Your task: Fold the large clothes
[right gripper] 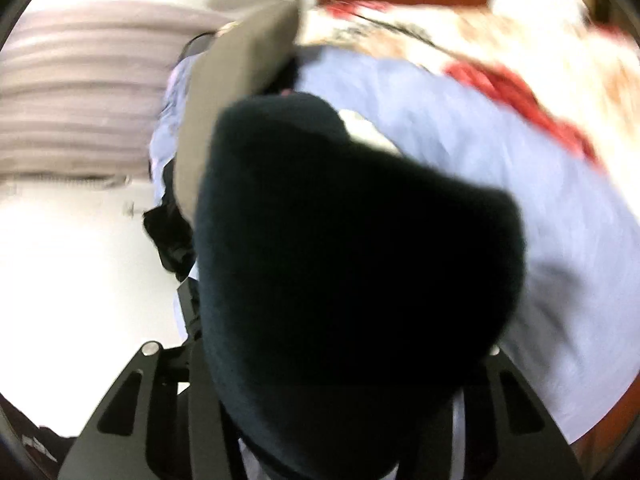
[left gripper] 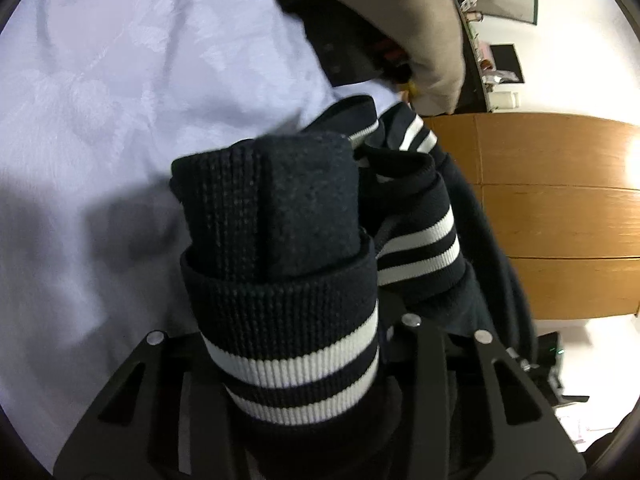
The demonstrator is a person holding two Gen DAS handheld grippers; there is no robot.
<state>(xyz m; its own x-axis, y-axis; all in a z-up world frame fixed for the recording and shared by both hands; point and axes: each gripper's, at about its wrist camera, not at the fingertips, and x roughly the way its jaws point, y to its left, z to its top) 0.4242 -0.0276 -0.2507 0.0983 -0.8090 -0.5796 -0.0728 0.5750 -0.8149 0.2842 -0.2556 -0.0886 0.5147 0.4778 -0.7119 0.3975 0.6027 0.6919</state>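
A dark navy knit sweater [left gripper: 280, 208] with white stripes on its ribbed band fills the left wrist view, bunched between the fingers of my left gripper [left gripper: 296, 360], which is shut on it. It hangs over a pale lavender sheet [left gripper: 100, 100]. In the blurred right wrist view a dark mass of the same sweater [right gripper: 352, 260] covers my right gripper [right gripper: 340, 380], which is shut on it. The fingertips of both grippers are hidden by fabric.
A person's beige sleeve [left gripper: 424, 40] reaches in above the sweater and also shows in the right wrist view [right gripper: 240, 64]. A wooden board [left gripper: 560, 208] lies to the right. A red-patterned cover [right gripper: 520, 80] lies beyond the lavender sheet [right gripper: 520, 184].
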